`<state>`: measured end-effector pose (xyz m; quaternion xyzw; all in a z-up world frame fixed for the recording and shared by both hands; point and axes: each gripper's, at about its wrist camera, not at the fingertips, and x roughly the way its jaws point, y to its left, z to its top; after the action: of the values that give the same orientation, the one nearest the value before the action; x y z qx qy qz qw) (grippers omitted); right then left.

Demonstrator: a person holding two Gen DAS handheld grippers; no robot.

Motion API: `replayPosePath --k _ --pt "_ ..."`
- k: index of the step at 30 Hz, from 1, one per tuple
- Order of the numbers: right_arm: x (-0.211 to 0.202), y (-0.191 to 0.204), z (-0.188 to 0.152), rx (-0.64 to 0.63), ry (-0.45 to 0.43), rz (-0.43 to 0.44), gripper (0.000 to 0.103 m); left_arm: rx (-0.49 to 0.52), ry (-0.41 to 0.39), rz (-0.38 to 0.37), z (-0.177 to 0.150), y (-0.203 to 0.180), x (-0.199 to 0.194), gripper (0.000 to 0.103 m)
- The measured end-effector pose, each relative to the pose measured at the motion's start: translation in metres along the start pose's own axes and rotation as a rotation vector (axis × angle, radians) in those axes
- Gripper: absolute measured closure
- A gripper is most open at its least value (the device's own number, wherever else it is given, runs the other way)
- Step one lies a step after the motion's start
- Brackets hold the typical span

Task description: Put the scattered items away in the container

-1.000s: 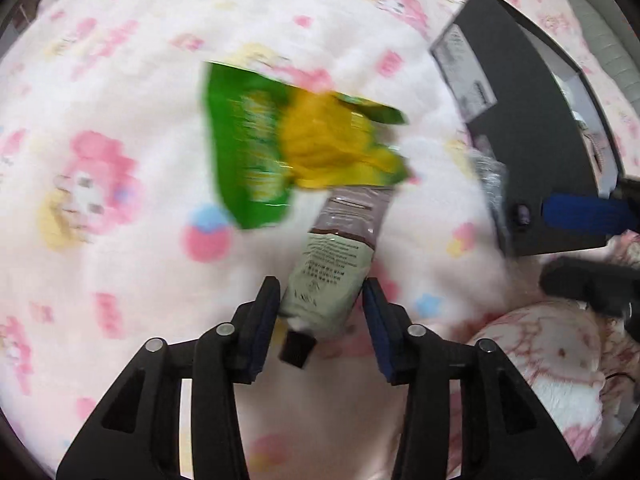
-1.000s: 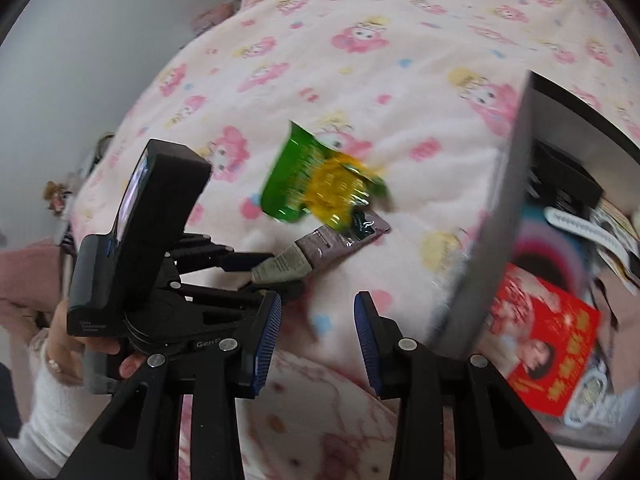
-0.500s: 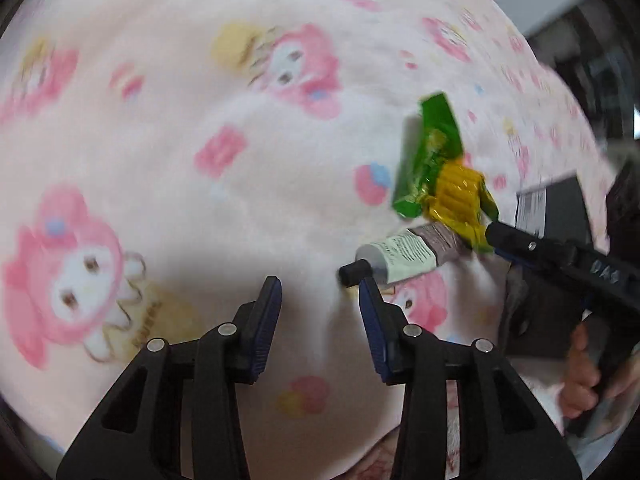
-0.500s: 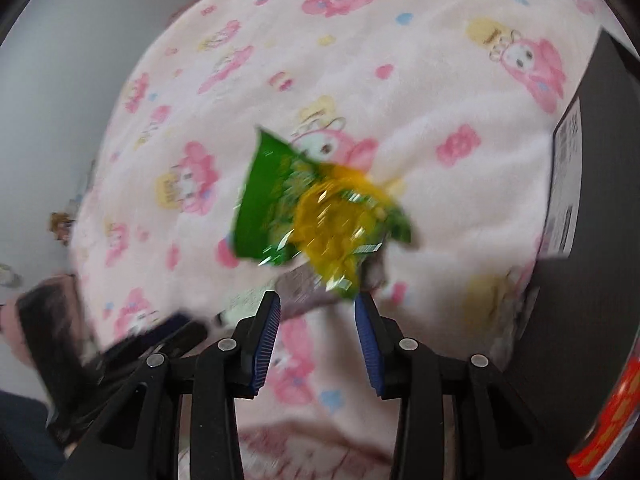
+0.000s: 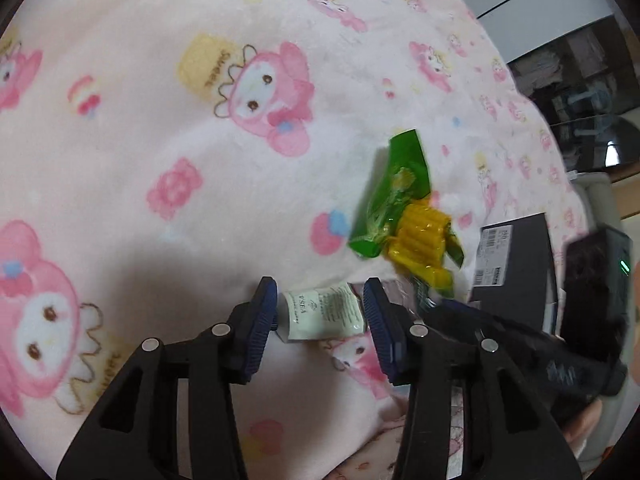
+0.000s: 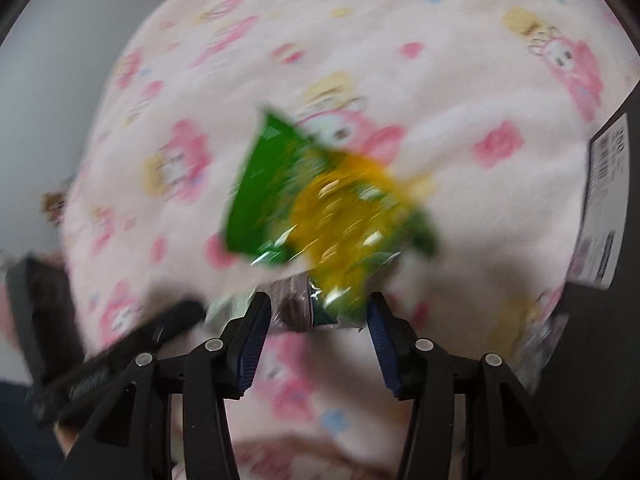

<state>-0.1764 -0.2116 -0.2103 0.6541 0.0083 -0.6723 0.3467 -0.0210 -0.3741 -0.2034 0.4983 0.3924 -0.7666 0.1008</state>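
A green and yellow snack packet (image 5: 404,216) lies on the pink cartoon blanket (image 5: 160,120), overlapping a cream and brown tube (image 5: 324,312). My left gripper (image 5: 320,312) is open with its jaws on either side of the tube's cream end. My right gripper (image 6: 318,312) is open, its jaws either side of the packet's near end (image 6: 340,216) and the tube's brown end (image 6: 292,304); this view is blurred. The black container box (image 5: 516,264) stands at the right.
The right hand-held unit (image 5: 560,344) crosses the lower right of the left wrist view. The left unit (image 6: 100,352) shows at lower left in the right wrist view. The box wall with a white label (image 6: 604,208) is at the right edge.
My left gripper has moved in so the tube's cream end lies between its jaws. My right gripper has closed in on the packet and tube. Both stay open.
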Motion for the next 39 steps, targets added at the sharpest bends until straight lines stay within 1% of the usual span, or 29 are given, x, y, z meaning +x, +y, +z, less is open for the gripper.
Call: replayPosePath --k 2,4,5,8,9,10,12,13,14,15,16,17,18,19,20,21,22,23,24,26,27,29,31,33,36,38,39 --pt "-0.006 0.003 -0.007 -0.017 -0.015 -0.008 0.057 0.01 -0.003 0.042 0.002 -0.002 0.007 0.058" --pt "-0.011 0.0 -0.007 0.011 -0.038 -0.002 0.057 -0.004 0.002 0.112 0.002 0.003 0.007 0.058" --pt "-0.012 -0.003 -0.005 0.029 -0.045 0.005 0.057 -0.004 0.008 0.122 0.001 0.007 0.007 0.058" --pt "0.001 -0.01 0.004 0.053 -0.033 -0.025 0.057 -0.008 0.054 0.097 -0.004 0.013 0.009 0.055" --pt "0.007 -0.01 0.006 0.058 -0.027 -0.021 0.057 -0.01 0.06 0.099 -0.004 0.013 0.015 0.053" --pt "0.012 -0.011 0.007 0.067 -0.017 0.001 0.057 -0.01 0.059 0.103 -0.004 0.013 0.019 0.053" --pt "0.019 -0.012 0.004 0.086 0.012 0.034 0.056 -0.014 0.068 0.087 -0.003 0.014 0.022 0.054" --pt "0.017 -0.009 0.002 0.078 0.008 0.056 0.056 -0.012 0.075 0.059 -0.003 0.011 0.019 0.054" --pt "0.014 -0.005 -0.001 0.064 0.009 0.092 0.056 -0.004 0.074 0.025 -0.004 0.008 0.015 0.052" --pt "0.013 0.001 -0.006 0.044 0.027 0.154 0.056 0.006 0.06 0.005 -0.005 0.004 0.009 0.05" --pt "0.01 0.007 -0.01 0.027 0.029 0.188 0.056 0.01 0.043 0.002 -0.005 0.002 0.005 0.05" --pt "0.004 0.012 -0.015 0.011 0.008 0.195 0.056 0.01 0.032 0.012 -0.004 0.0 0.004 0.05" --pt "-0.001 0.017 -0.017 -0.002 -0.022 0.159 0.056 0.01 0.033 0.037 -0.003 0.001 0.006 0.05" --pt "-0.004 0.019 -0.017 -0.008 -0.056 0.09 0.056 0.003 0.039 0.076 -0.001 0.003 0.008 0.051" --pt "-0.005 0.02 -0.016 -0.005 -0.078 0.039 0.056 -0.013 0.054 0.104 0.0 0.007 0.013 0.051" --pt "-0.004 0.016 -0.012 0.011 -0.088 0.003 0.056 -0.022 0.066 0.1 -0.001 0.011 0.015 0.051" --pt "0.002 0.01 -0.007 0.041 -0.074 -0.026 0.056 -0.028 0.073 0.089 -0.002 0.013 0.017 0.051" --pt "0.01 0.005 -0.003 0.074 -0.053 -0.051 0.056 -0.025 0.072 0.096 -0.003 0.013 0.019 0.051" --pt "0.018 0.003 0.001 0.092 -0.035 -0.049 0.056 -0.015 0.074 0.102 -0.002 0.013 0.022 0.05" --pt "0.034 0.001 0.006 0.112 0.019 -0.025 0.056 -0.009 0.068 0.092 0.0 0.013 0.03 0.05" --pt "0.038 0.001 0.009 0.111 0.03 -0.016 0.051 -0.015 0.068 0.08 0.003 0.015 0.034 0.05" --pt "0.044 0.0 0.012 0.117 0.051 0.026 0.044 -0.016 0.071 0.042 0.006 0.015 0.038 0.05" --pt "0.044 0.0 0.009 0.126 0.057 0.044 0.044 -0.004 0.067 0.045 0.007 0.011 0.037 0.05" --pt "0.041 0.009 0.005 0.098 0.044 0.035 0.044 0.011 0.047 0.047 0.006 0.008 0.031 0.05" --pt "0.035 0.015 -0.005 0.091 0.036 0.047 0.044 0.031 0.033 0.033 0.001 0.007 0.017 0.055" --pt "0.037 0.017 -0.011 0.097 0.041 0.054 0.044 0.023 0.049 0.022 0.0 0.012 0.016 0.056" --pt "0.042 0.017 -0.011 0.117 0.058 0.054 0.044 0.019 0.057 0.032 0.001 0.014 0.02 0.056"
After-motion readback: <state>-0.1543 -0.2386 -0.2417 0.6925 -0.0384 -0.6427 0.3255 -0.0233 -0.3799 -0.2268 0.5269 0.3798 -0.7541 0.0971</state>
